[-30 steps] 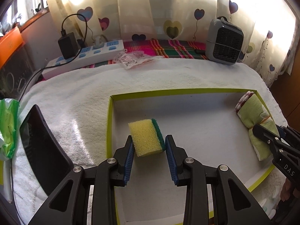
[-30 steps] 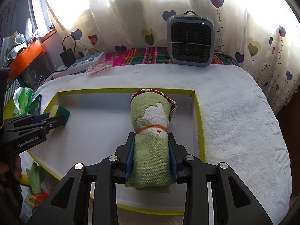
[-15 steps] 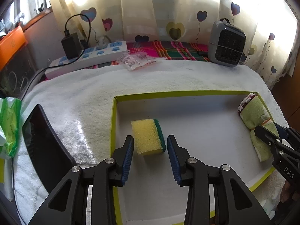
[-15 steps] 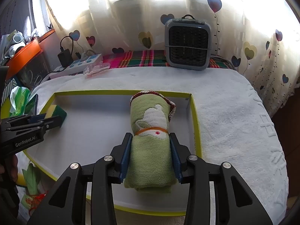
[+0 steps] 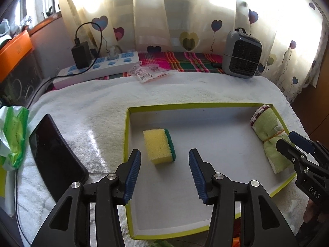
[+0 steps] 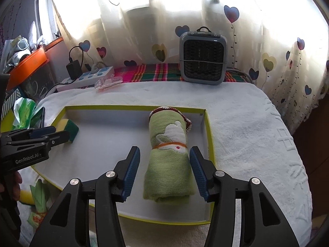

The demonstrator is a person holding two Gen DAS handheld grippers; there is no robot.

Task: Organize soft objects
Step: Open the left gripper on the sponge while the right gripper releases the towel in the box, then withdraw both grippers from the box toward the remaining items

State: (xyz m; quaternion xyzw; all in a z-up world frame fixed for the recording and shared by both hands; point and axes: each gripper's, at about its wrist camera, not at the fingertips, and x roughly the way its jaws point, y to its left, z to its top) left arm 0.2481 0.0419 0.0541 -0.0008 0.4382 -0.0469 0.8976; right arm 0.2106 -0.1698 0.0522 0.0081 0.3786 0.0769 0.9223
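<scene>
Left wrist view: one sponge [image 5: 159,146], one rolled towel [image 5: 269,139], one tray [image 5: 125,131], both claws released.

The sponge [image 5: 158,147] is yellow with a dark green scouring side. The rolled towel [image 6: 169,156] is pale green with a white figure, a dark red patterned end and an orange band. The tray [image 5: 125,135] is white inside with a lime-green rim. Both grippers are black with ribbed blue pads [image 6: 130,168]. The table cloth [image 6: 246,127] is white, the curtain [image 6: 273,47] cream with coloured hearts, the heater [image 6: 203,58] grey and black.
</scene>
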